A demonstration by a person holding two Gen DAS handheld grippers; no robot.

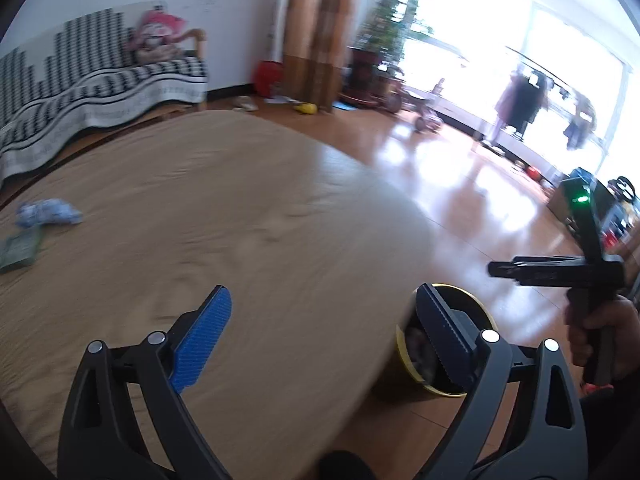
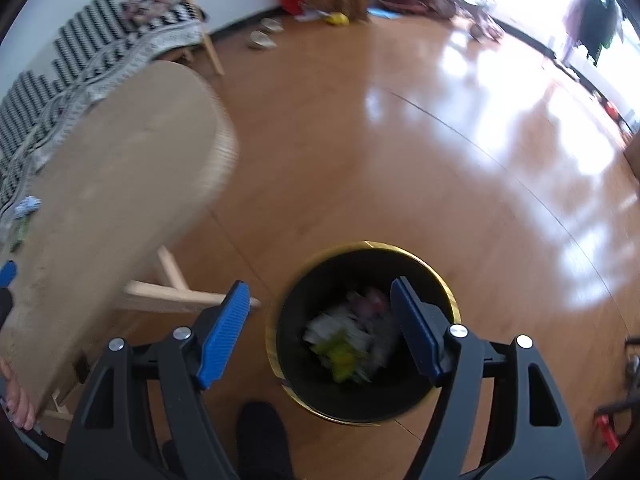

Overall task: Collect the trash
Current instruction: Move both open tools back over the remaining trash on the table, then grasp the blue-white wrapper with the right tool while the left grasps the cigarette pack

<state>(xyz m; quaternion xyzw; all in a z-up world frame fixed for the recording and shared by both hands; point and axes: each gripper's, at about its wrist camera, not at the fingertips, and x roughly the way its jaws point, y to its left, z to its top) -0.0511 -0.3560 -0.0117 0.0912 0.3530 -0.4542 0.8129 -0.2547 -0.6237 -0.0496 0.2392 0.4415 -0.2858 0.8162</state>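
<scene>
Right wrist view: my right tool (image 2: 318,326) gapes wide, empty, over one black gold-rimmed bin (image 2: 454,304) on the floor, blurred trash (image 2: 344,340) inside. Left tool (image 1: 324,340) equally wide, empty, over the bench (image 1: 224,208). Two scraps remain there: blue wad (image 1: 48,212), green packet (image 1: 20,248). No legible writing.

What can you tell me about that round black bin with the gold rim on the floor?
The bin is a round, open-topped container, black inside with a shiny gold-coloured rim. It stands upright on the wooden floor just beside the edge of the tan table, apart from its pale wooden legs. It already holds crumpled trash: whitish paper, something yellow-green and a pinkish piece, blurred. The open right gripper hovers over it without touching; nothing is between its fingers.
</scene>
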